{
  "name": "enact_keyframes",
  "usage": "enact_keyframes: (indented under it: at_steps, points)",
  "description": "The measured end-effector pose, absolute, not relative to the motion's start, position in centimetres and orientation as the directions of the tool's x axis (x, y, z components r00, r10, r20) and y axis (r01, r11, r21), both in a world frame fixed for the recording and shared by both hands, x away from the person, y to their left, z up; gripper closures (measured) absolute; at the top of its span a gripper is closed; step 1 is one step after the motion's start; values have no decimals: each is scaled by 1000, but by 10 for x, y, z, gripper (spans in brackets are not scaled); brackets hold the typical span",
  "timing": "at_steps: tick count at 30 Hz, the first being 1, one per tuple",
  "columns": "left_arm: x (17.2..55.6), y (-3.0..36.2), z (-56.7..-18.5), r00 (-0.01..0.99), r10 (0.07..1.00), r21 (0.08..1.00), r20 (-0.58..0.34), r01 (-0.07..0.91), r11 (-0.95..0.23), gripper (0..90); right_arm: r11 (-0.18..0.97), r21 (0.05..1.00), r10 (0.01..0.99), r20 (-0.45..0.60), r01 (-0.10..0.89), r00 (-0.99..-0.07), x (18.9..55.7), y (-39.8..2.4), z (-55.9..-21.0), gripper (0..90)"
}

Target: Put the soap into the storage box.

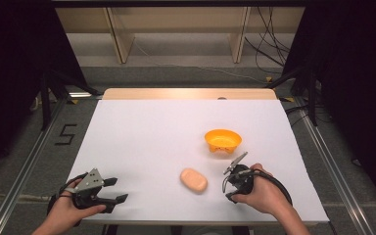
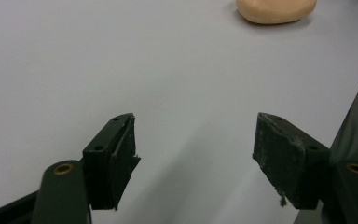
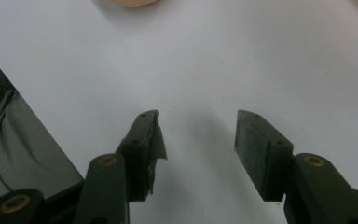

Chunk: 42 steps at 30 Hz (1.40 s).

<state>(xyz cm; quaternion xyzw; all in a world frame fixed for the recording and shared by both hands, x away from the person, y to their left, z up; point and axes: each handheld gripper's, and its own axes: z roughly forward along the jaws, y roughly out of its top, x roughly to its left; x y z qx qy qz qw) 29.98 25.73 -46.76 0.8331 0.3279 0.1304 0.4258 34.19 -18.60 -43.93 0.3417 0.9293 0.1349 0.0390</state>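
A peach-coloured oval lump (image 1: 194, 180) lies on the white table (image 1: 152, 137) near the front, between my two hands. It also shows at the top of the left gripper view as the lump (image 2: 276, 10), and a sliver of the lump (image 3: 129, 2) at the top edge of the right gripper view. An orange bowl (image 1: 223, 140) stands behind it to the right. My left gripper (image 1: 119, 190) rests at the front left, jaws wide apart with nothing between them (image 2: 193, 154). My right gripper (image 1: 228, 190) sits just right of the lump, jaws partly apart and empty (image 3: 196, 149).
The table's front edge runs right under both hands. Grey floor and metal rails (image 1: 24, 166) flank the table. Wooden furniture legs and cables (image 1: 269, 49) stand beyond the far edge.
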Motion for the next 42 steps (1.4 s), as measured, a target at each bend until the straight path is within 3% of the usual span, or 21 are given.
enact_keyframes:
  at_steps: [10,28,34,36,42]
  points:
    - [300,259,-467,764,644,790,-36,416,-449,294,759,214,626,20,615,-780,350,-178,-432,458]
    - [301,259,-466,770,637,795,-26,402,-454,294,790,199,585,35,579,-810,379,-144,-426,454]
    - [301,259,-466,772,635,795,-26,401,-455,294,799,191,572,52,570,-819,385,-132,-428,410]
    - [299,256,-468,751,658,813,-58,418,-405,294,782,187,595,60,595,-801,384,-127,-429,400]
    - [301,259,-466,770,637,793,-25,403,-456,294,801,183,570,53,569,-820,389,-122,-430,371]
